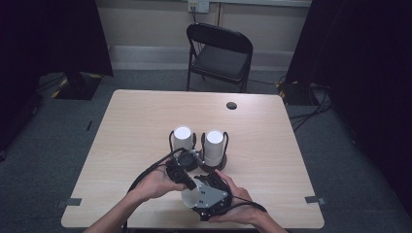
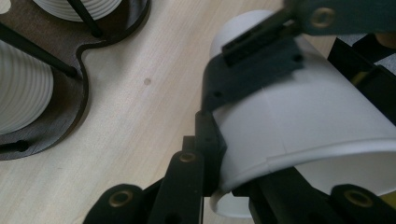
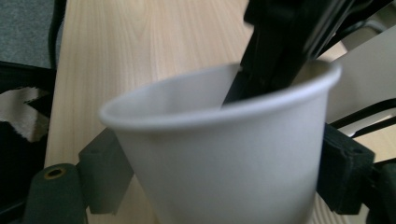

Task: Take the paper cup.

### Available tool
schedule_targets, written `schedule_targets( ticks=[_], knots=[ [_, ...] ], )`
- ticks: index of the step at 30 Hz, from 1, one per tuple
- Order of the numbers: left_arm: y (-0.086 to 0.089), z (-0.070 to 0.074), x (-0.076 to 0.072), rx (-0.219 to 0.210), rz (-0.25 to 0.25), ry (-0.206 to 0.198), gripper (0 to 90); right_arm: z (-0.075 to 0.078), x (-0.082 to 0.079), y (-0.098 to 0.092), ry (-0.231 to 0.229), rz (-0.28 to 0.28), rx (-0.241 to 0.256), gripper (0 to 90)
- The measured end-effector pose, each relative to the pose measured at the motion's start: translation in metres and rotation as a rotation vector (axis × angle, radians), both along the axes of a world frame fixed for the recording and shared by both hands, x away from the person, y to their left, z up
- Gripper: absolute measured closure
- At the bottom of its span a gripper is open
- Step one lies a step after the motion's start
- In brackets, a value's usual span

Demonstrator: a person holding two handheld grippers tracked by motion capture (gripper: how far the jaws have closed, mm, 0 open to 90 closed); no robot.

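No writing or label can be read on the white paper cup (image 3: 224, 154). It is held at the near edge of the tabletop (image 1: 136, 121), just this side of the dark cup holder (image 1: 206, 165). The right claw (image 3: 219, 186) pinches its wall from both sides. The left claw (image 2: 219, 158) seems to pinch its rim, one jaw inside. Both hands sit close together, wrists low.

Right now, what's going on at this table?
A person works a white paper cup with two hand-held claws near the table's front edge. The right claw clamps the cup's sides, while the left claw pinches its rim, one jaw inside. Behind them, two stacks of white cups stand upside down in a dark holder.
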State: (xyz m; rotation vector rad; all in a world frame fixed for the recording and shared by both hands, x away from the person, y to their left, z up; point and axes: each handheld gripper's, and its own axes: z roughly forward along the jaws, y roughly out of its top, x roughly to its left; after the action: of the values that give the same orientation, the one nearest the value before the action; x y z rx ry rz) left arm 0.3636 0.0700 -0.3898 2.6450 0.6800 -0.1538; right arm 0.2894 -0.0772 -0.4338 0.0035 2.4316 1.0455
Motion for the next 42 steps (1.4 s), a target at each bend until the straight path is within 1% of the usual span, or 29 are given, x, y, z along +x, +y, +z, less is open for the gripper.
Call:
schedule_targets(
  ticks=[1, 3, 4, 5, 7, 10, 12, 14, 15, 19, 21, 22, 23, 24, 25, 27, 29, 33, 39, 42],
  knots=[
    [0.0, -0.001, 0.001, 0.001, 0.002, 0.006, 85.9, 0.0, -0.003, 0.001, -0.024, -0.004, -0.004, 19.3],
    [0.0, -0.001, 0.001, 0.004, 0.01, 0.008, 85.9, 0.0, -0.004, 0.001, -0.033, -0.004, -0.002, 19.3],
    [0.0, -0.002, 0.002, 0.001, 0.021, 0.013, 85.9, 0.0, -0.004, 0.002, -0.048, -0.006, -0.008, 19.4],
    [0.002, -0.001, 0.002, -0.004, 0.036, 0.018, 86.0, 0.001, -0.006, 0.002, -0.068, -0.008, -0.003, 20.1],
    [0.003, 0.0, 0.002, -0.015, 0.052, 0.021, 86.0, 0.002, -0.007, 0.002, -0.061, -0.015, 0.007, 20.2],
    [0.002, -0.001, 0.002, -0.013, 0.062, 0.021, 85.9, 0.004, -0.006, 0.002, -0.057, -0.016, 0.01, 20.3],
    [0.001, -0.003, 0.003, -0.016, 0.074, 0.03, 85.8, 0.004, -0.007, 0.003, -0.059, -0.016, 0.016, 19.8],
    [0.0, -0.004, 0.003, -0.014, 0.079, 0.029, 85.7, 0.004, -0.008, 0.003, -0.065, -0.019, 0.006, 19.6],
    [0.0, -0.005, 0.003, -0.022, 0.091, 0.033, 85.7, 0.004, -0.008, 0.003, -0.061, -0.023, 0.006, 19.5],
    [0.0, -0.006, 0.004, -0.034, 0.095, 0.045, 85.4, 0.004, -0.007, 0.001, -0.048, -0.028, 0.008, 20.0],
    [0.0, -0.006, 0.004, -0.036, 0.095, 0.046, 84.7, 0.004, -0.007, 0.0, -0.043, -0.026, 0.014, 20.8],
    [0.001, -0.006, 0.003, -0.052, 0.102, 0.041, 84.5, 0.005, -0.007, 0.0, -0.042, -0.027, 0.018, 21.1],
    [0.001, -0.006, 0.003, -0.057, 0.106, 0.043, 84.3, 0.005, -0.007, -0.001, -0.04, -0.028, 0.022, 21.2],
    [0.002, -0.006, 0.003, -0.059, 0.101, 0.036, 84.3, 0.005, -0.007, -0.001, -0.037, -0.027, 0.025, 21.4],
    [0.002, -0.006, 0.002, -0.066, 0.112, 0.034, 84.3, 0.005, -0.006, -0.001, -0.032, -0.027, 0.028, 21.5],
    [0.004, -0.006, 0.002, -0.073, 0.115, 0.03, 84.0, 0.005, -0.005, -0.002, -0.03, -0.029, 0.035, 21.9],
    [0.007, -0.005, 0.001, -0.096, 0.13, 0.022, 83.6, 0.006, -0.006, -0.003, -0.025, -0.035, 0.041, 22.2],
    [0.011, -0.004, 0.0, -0.108, 0.141, 0.005, 80.1, 0.008, -0.004, -0.006, -0.021, -0.044, 0.06, 22.5],
    [0.018, -0.003, -0.001, -0.134, 0.161, -0.002, 76.6, 0.009, 0.0, -0.011, 0.001, -0.06, 0.081, 22.8],
    [0.02, -0.002, -0.001, -0.146, 0.177, 0.001, 71.3, 0.009, 0.001, -0.012, 0.011, -0.067, 0.088, 22.9]
  ],
)
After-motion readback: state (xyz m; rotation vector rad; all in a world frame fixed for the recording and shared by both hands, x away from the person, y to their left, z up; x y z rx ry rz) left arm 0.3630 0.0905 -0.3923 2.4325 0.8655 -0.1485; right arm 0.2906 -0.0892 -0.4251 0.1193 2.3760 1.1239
